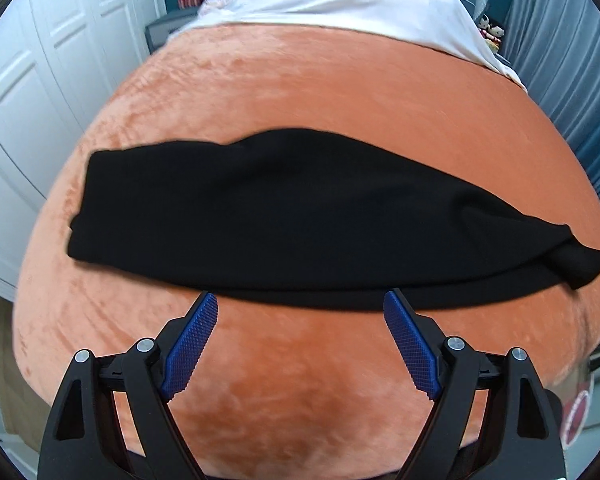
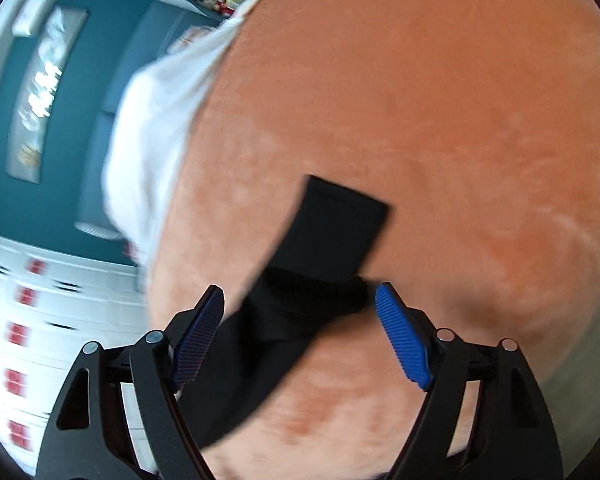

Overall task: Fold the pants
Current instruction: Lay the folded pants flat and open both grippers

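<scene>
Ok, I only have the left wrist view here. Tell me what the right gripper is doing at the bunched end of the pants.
Observer: The right gripper is open, and the bunched end of the black pants lies between its blue pads, not pinched.
Operator: Tell me what sits past that end.
Observer: A flat rectangular flap of the pants points away from the gripper, resting on the orange blanket.
Operator: Check the left gripper too.
Observer: The left gripper is open at the near long edge of the pants, holding nothing. The right view is motion-blurred, which yours is not.
</scene>
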